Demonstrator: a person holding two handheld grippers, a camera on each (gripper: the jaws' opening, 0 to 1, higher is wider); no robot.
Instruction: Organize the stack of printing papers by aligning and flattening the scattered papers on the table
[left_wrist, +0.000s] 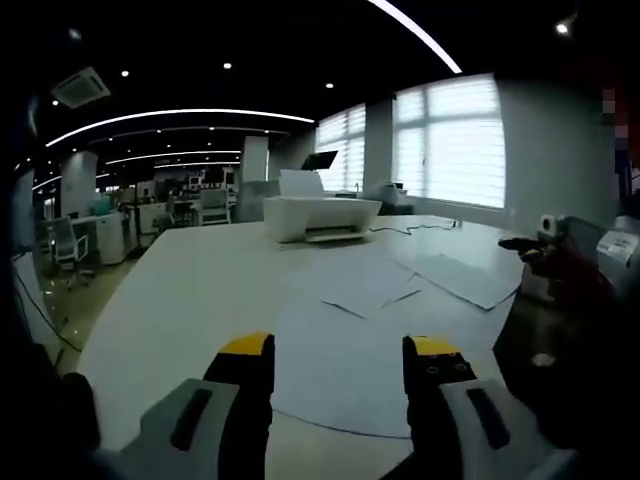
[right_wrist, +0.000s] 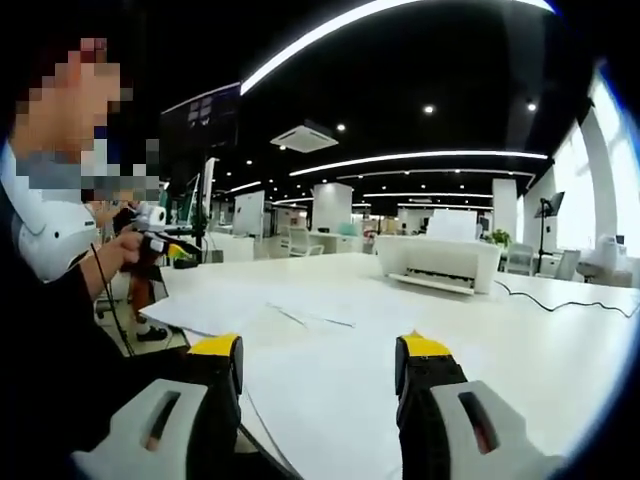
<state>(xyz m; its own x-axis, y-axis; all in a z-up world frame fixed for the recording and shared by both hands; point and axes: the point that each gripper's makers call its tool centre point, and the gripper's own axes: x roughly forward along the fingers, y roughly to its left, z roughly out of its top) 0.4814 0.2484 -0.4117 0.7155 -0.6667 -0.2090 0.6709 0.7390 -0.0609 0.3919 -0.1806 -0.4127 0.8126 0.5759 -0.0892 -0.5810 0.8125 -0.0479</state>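
Note:
Several white sheets of paper (left_wrist: 380, 290) lie scattered and overlapping on the white table (left_wrist: 190, 290), some skewed toward the right edge (left_wrist: 465, 275). My left gripper (left_wrist: 338, 352) hovers open above the nearest sheet (left_wrist: 335, 375), nothing between its yellow-tipped fingers (left_wrist: 247, 347). In the right gripper view the same loose papers (right_wrist: 300, 315) spread across the table (right_wrist: 520, 340). My right gripper (right_wrist: 318, 352) is open over the table's near edge, empty. The other gripper (right_wrist: 160, 240) shows at the left, held in a person's hand.
A white printer (left_wrist: 320, 215) stands at the table's far side, also the printer (right_wrist: 437, 262) in the right gripper view, with a black cable (right_wrist: 565, 298) trailing right. A person (right_wrist: 50, 260) sits at the left. Office desks and chairs (left_wrist: 65, 245) fill the background.

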